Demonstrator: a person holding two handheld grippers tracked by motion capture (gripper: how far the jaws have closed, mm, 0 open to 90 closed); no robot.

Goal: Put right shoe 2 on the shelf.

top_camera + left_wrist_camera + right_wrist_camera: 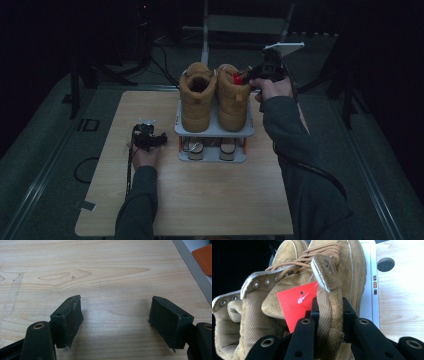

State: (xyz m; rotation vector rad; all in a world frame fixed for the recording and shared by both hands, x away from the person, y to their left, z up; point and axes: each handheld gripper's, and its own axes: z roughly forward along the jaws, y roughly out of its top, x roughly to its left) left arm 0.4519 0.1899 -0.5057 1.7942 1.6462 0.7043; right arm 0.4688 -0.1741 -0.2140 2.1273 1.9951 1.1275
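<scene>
Right boot (233, 97): tan suede, on the top shelf of a small grey rack (215, 131) at the far middle of the bench (200, 200); toe toward the person; just beside the left boot (196, 97), the two touching or nearly so
Right gripper (328, 312): at the far right of the rack in the high view (250, 80); its fingers (314, 310) clamped on the back collar of the right boot, one inside the opening and one outside
Tag (297, 305): red card on a thin string, hanging at the collar just beside the inner finger; a small pale mark near its punched hole, too small to read; no brand or writing legible on either boot
Laces (312, 255): tan, threaded through metal eyelets
Lower shelf: a pair of sandals (210, 148) under the boots
Rack side: small red and dark marks on the grey edge (375, 285), unreadable
Left gripper (116, 315): low over the bare bench left of the rack (147, 139); fingers (68, 320) well apart, nothing between them; the rack's grey edge and an orange part (203, 258) at that view's upper right
</scene>
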